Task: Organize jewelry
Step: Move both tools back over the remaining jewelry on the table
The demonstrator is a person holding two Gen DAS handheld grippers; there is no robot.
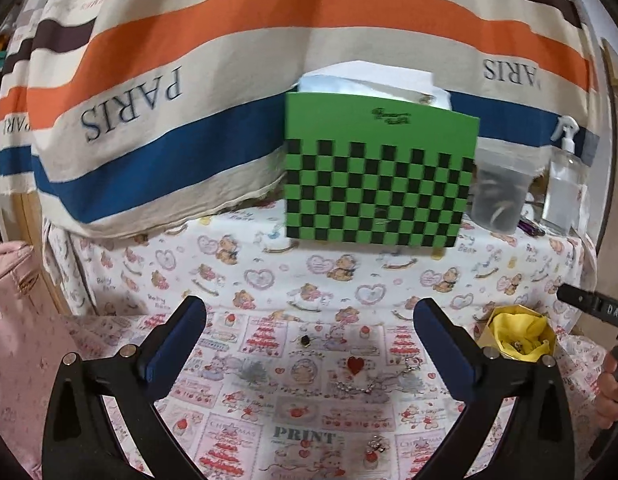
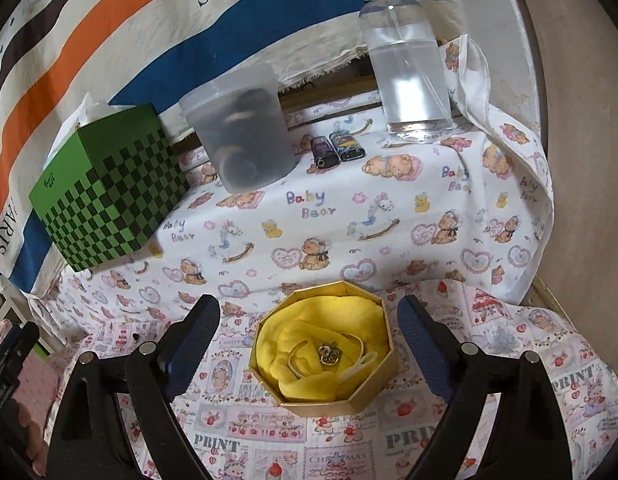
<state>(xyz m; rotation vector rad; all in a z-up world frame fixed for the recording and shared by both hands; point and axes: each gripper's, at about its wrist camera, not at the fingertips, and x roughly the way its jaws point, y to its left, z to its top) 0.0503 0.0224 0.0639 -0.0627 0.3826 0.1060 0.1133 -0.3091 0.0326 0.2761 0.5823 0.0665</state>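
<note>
Left gripper [image 1: 309, 320] was spread wide and empty above the printed cloth [image 1: 237, 432]. Between its fingers lay a silver chain [image 1: 373, 380], a small dark stud [image 1: 306, 340] near 11 o'clock of it, and a small charm [image 1: 376, 446] at 6 o'clock. Right gripper [image 2: 309, 320] was also spread and empty, straddling the gold octagonal box [image 2: 379, 390]; a trinket [image 2: 329, 354] already sat in its crumpled yellow lining [image 2: 309, 376].

Judgement: the chain is thin, slack and flat on soft fabric, so descend steeply and pinch at a bunched section, avoiding the cloth.
</note>
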